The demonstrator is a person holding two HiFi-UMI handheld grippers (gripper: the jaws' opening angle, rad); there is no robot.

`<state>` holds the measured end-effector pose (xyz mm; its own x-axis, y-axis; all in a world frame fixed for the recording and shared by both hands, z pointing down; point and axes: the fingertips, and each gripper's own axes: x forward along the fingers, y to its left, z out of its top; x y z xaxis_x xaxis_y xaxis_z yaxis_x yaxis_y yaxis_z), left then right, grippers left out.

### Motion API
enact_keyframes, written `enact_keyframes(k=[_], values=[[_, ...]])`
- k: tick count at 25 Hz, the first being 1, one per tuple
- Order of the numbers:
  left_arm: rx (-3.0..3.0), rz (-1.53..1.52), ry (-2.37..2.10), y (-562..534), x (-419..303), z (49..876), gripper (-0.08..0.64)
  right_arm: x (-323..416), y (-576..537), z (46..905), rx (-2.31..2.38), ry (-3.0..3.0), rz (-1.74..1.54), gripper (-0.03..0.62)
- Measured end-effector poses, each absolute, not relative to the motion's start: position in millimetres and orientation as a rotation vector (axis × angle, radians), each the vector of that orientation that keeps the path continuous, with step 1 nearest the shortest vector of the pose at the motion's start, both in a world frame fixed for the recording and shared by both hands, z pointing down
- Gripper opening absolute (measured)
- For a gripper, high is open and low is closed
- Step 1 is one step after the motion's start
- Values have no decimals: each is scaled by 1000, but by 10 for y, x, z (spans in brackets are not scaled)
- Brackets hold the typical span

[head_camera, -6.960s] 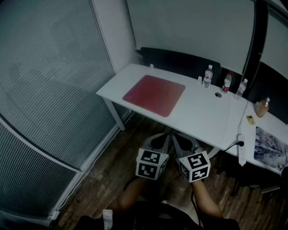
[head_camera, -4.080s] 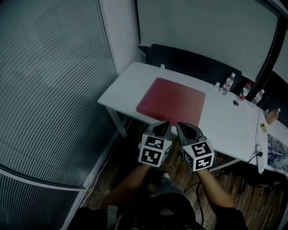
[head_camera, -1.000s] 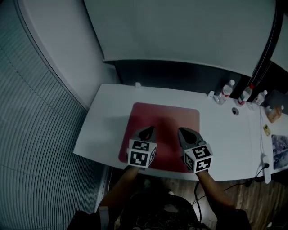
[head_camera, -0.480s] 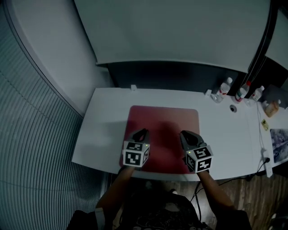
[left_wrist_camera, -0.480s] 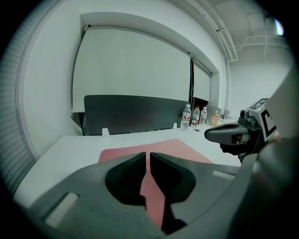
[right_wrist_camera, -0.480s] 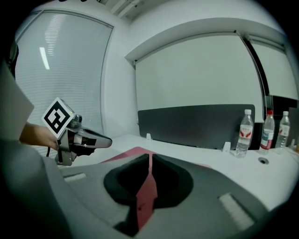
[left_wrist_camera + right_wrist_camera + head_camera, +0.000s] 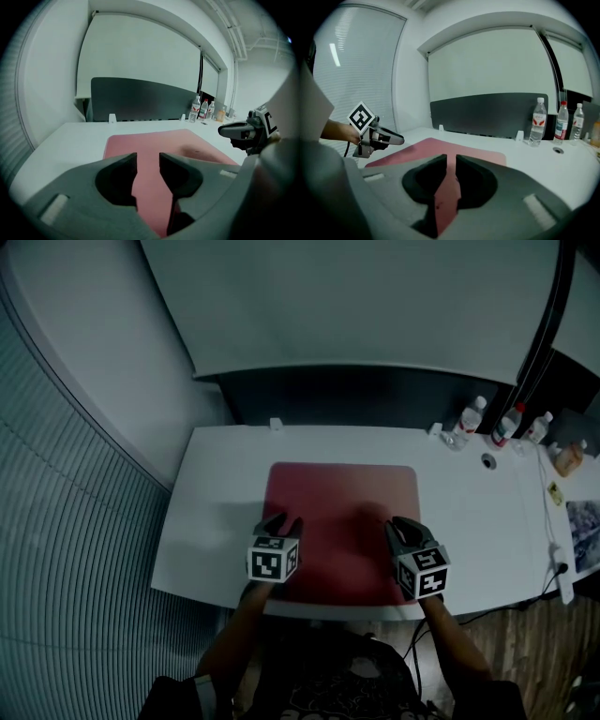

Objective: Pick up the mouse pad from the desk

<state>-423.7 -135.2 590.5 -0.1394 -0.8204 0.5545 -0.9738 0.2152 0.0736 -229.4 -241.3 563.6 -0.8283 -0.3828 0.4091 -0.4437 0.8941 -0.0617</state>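
Note:
A red mouse pad [image 7: 342, 517] lies flat on the white desk [image 7: 211, 512]. My left gripper [image 7: 279, 523] hovers over the pad's near left edge. Its jaws have just been opening and stand apart with nothing between them. My right gripper [image 7: 403, 526] hangs over the pad's near right part. Its jaws have also just been opening and show a narrow empty gap. In the left gripper view the pad [image 7: 159, 140] stretches beyond the left gripper [image 7: 147, 157], with the right gripper [image 7: 234, 131] to the right. The right gripper view shows the pad [image 7: 454, 147] past the right gripper [image 7: 451, 159].
Three water bottles [image 7: 466, 418] stand at the desk's back right, with a small round object [image 7: 487, 461] beside them. A dark partition [image 7: 375, 395] runs behind the desk. A power strip [image 7: 562, 573] lies at the far right. Window blinds [image 7: 66, 521] fill the left.
Both grippers have come down and back toward the pad's near edge. Their jaws, shut before, now stand apart, the left wider than the right.

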Motion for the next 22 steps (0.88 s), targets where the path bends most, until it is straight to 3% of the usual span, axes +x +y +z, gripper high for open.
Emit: enact_keyframes(k=[22], values=[[1501, 499, -1912, -1197, -4867, 6616, 294, -1920, -2809, 6361, 726, -2465, 386, 179]])
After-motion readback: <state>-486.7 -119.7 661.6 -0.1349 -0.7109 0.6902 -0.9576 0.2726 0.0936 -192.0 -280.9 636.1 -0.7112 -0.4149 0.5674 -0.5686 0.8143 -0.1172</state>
